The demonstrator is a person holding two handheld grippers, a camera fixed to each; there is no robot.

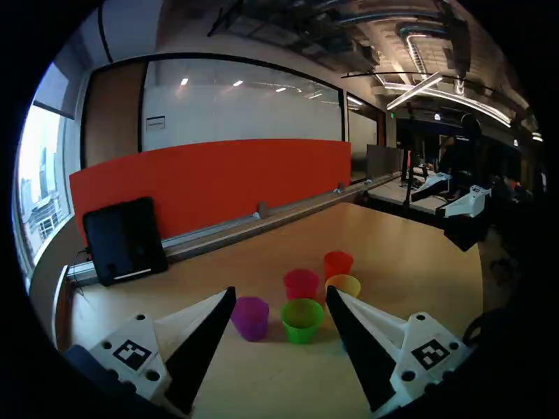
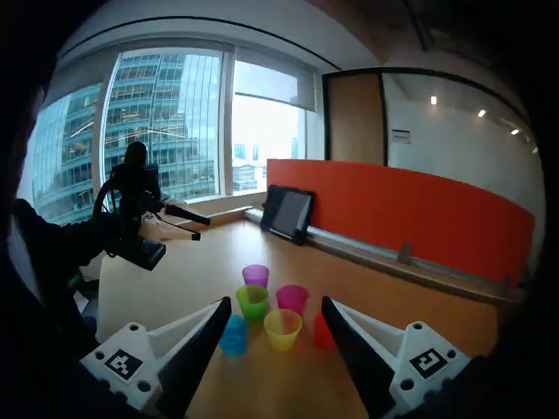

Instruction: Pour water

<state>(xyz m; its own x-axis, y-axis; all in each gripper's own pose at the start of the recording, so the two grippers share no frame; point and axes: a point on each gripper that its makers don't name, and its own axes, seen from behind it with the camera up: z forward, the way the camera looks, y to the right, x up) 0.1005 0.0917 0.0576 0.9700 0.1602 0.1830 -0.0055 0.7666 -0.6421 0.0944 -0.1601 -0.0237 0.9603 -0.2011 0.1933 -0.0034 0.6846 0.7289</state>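
1. Position: found purple cup [image 1: 250, 318], green cup [image 1: 302, 320], pink cup [image 1: 301, 283], yellow cup [image 1: 344, 285] and red cup [image 1: 338, 264] upright in a tight cluster on the wooden table [image 1: 405, 244], with blue cup [image 2: 233, 334] at the cluster's edge; long axes vertical, mouths up.
2. Recorded left gripper [image 1: 279, 290] released, fingers spread wide, with nothing held. Recorded right gripper [image 2: 274, 300] likewise slack and empty.
3. Placed the cluster straight ahead of and below each gripper, framed between its fingers. From the left gripper, took purple and green as nearest; from the right gripper, blue and yellow.
4. Judged neither gripper plainly nearer to the cluster. Judged the coming move a forward-and-down reach, fingers set either side of one near cup, with risk of knocking close neighbours.
5. Could not tell which cup, if any, held water. Noted red cup partly hidden behind a finger in the right gripper view.
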